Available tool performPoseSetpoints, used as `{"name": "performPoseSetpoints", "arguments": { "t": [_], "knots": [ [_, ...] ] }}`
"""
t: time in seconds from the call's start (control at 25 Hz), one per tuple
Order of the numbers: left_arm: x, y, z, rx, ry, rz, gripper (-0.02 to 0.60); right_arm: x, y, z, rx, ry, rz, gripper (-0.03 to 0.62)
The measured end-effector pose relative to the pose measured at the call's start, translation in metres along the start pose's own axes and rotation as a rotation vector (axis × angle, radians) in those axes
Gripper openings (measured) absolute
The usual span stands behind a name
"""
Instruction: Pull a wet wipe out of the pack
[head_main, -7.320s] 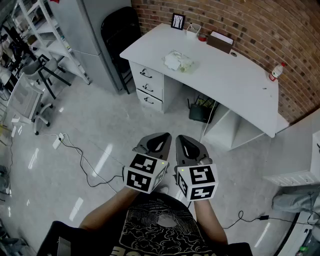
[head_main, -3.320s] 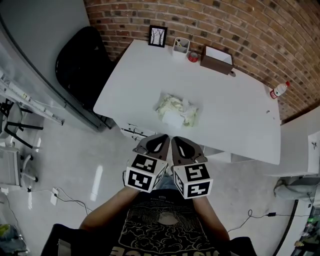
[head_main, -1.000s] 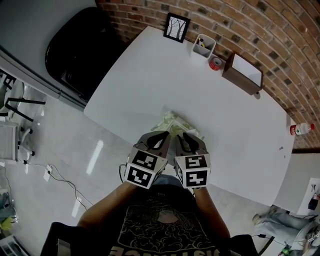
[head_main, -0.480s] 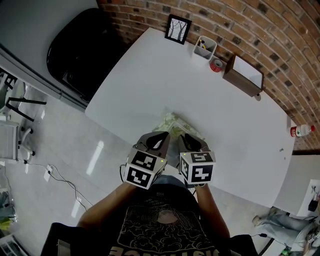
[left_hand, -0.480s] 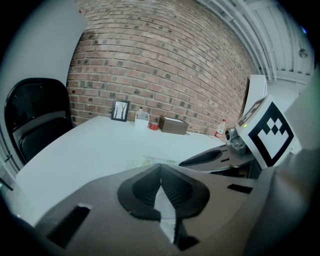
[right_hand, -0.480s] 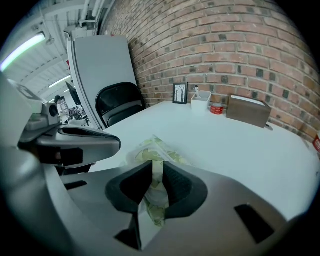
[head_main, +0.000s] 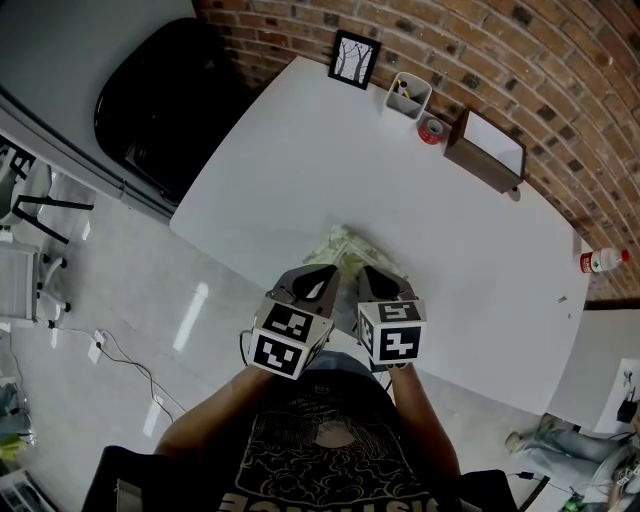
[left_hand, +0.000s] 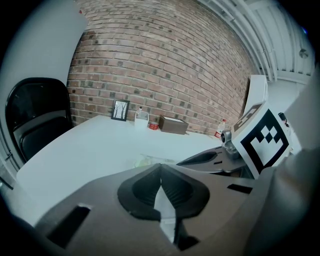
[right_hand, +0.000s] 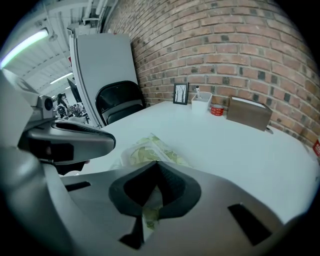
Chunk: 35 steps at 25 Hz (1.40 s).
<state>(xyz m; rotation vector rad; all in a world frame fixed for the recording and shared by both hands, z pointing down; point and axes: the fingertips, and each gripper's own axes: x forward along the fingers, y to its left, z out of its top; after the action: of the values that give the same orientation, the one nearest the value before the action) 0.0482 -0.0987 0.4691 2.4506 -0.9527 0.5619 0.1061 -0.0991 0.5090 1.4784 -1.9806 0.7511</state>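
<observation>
Left gripper (head_main: 328, 272): is hovering over the near edge of the table (head_main: 300, 150); its jaws are meeting at the tips and gripping nothing.
Wet wipe pack (head_main: 345, 244): is lying flat near the table's front edge, just ahead of both grippers and partly under their tips; pale green wrapper, crumpled on top. No loose wipe tab is showing clearly.
Right gripper (head_main: 366, 271): is hanging just beside the left one; its jaws are likewise pressed together and empty, and the pack is showing behind them in the right gripper view.
Step in hand: judged as the approach, with neither gripper touching the pack yet.
Doing it well: one gripper should be opening and pinning the pack's end against the table; the other should be opening over the dispensing slot, pinching only the top wipe and drawing it up slowly, so the light pack is not lifting or sliding off the edge.
Black chair (head_main: 150, 100): is standing off the table's left end, well apart.
Picture frame (head_main: 351, 58): is leaning at the far wall.
Pen holder (head_main: 408, 95): is sitting beside the frame.
Tape roll (head_main: 432, 129): is lying next to the holder.
Brown box (head_main: 486, 150): is resting along the brick wall.
Bottle (head_main: 598, 260): is lying at the far right.
Obstructions: nothing is crowding the pack; the grippers themselves are covering part of it from the head view.
</observation>
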Motion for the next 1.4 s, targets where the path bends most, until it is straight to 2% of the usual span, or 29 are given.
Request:
{"name": "performPoseSetpoints", "arguments": {
  "t": [0.68,1.4],
  "knots": [
    [-0.003,-0.001,0.005,0.000,-0.015,0.012,0.012,-0.013,0.001,0.015,0.071,-0.100,0.042,0.014],
    [-0.007,-0.015,0.014,0.024,-0.032,-0.012,0.012,-0.035,0.001,0.040,0.051,-0.185,0.024,0.014]
  ]
}}
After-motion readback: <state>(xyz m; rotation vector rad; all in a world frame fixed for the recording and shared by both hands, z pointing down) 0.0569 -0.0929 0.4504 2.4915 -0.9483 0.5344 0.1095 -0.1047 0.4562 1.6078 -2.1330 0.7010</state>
